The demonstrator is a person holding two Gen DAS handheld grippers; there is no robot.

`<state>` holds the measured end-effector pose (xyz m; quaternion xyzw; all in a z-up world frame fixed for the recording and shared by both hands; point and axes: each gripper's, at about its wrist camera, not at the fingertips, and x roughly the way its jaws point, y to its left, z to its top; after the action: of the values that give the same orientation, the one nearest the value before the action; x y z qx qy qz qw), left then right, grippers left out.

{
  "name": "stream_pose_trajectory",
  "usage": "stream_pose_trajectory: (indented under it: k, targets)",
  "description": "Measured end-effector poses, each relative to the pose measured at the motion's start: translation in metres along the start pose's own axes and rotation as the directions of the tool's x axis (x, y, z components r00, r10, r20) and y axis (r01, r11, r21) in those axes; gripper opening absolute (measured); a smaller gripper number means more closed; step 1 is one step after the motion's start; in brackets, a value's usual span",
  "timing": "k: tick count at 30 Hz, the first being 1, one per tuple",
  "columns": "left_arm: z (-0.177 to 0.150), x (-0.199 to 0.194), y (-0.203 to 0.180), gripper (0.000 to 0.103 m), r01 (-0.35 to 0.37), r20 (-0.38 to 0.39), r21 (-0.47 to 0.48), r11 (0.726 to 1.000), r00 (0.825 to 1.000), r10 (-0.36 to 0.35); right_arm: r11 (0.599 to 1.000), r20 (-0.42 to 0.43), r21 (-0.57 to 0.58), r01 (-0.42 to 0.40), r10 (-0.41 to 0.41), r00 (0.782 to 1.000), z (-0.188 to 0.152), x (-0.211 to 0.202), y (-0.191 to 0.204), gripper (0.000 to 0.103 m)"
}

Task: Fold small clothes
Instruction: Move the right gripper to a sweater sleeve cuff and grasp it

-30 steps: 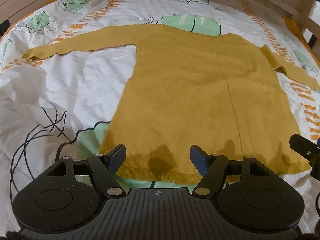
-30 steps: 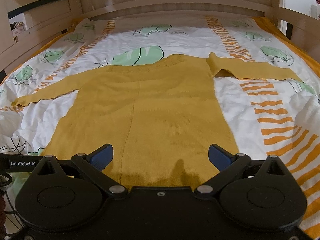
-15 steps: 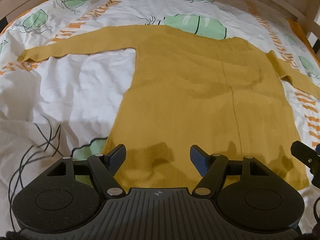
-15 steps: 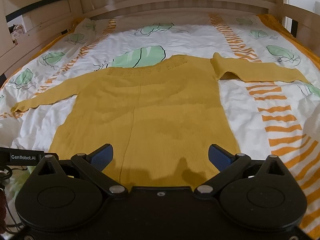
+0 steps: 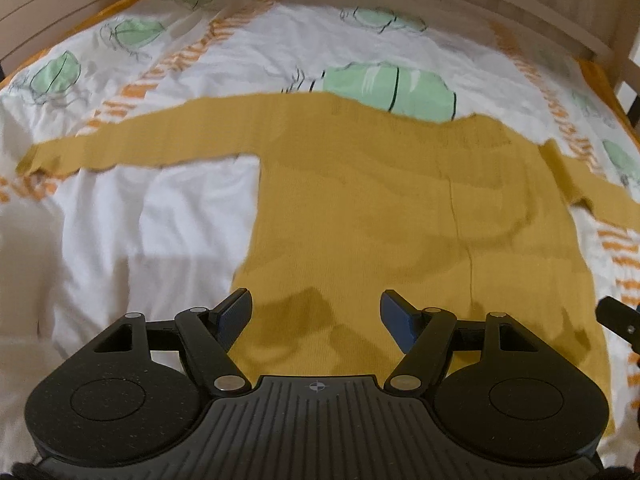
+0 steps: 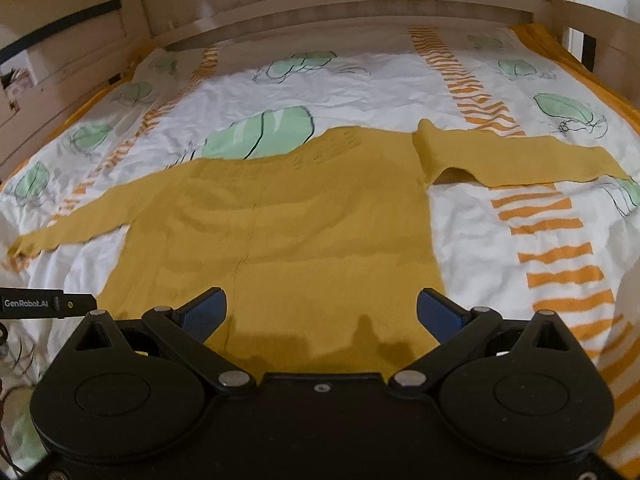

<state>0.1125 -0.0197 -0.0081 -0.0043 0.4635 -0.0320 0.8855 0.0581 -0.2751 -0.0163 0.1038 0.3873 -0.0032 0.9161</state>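
Covering the bed, a white sheet printed with green leaves and orange stripes runs up to a pale wooden frame. A mustard sweater lies flat, sleeves outstretched. Left tongs and right tongs hover wide, empty.

One text can be read: "GenRobot.AI" in pale letters on a black bar that juts in from the left edge of the right wrist view. A small round crosshair mark sits on the ribbed black body in the left wrist view, with no letters by it. No other writing or number is legible.
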Motion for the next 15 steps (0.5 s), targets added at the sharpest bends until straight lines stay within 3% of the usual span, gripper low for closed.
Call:
stream_pose_trajectory:
  k: [9, 15]
  targets:
    - [0.056, 0.028, -0.005, 0.070, 0.051, 0.131, -0.002, 0.999, 0.990, -0.050, 0.991, 0.020, 0.125, 0.048, -0.051, 0.998, 0.043, 0.032, -0.052, 0.101]
    - [0.087, 0.062, -0.011, 0.070, 0.052, 0.152, 0.000, 0.999, 0.987, -0.052, 0.976, 0.015, 0.172, 0.133, -0.138, 0.990, 0.076, 0.052, -0.100, 0.101]
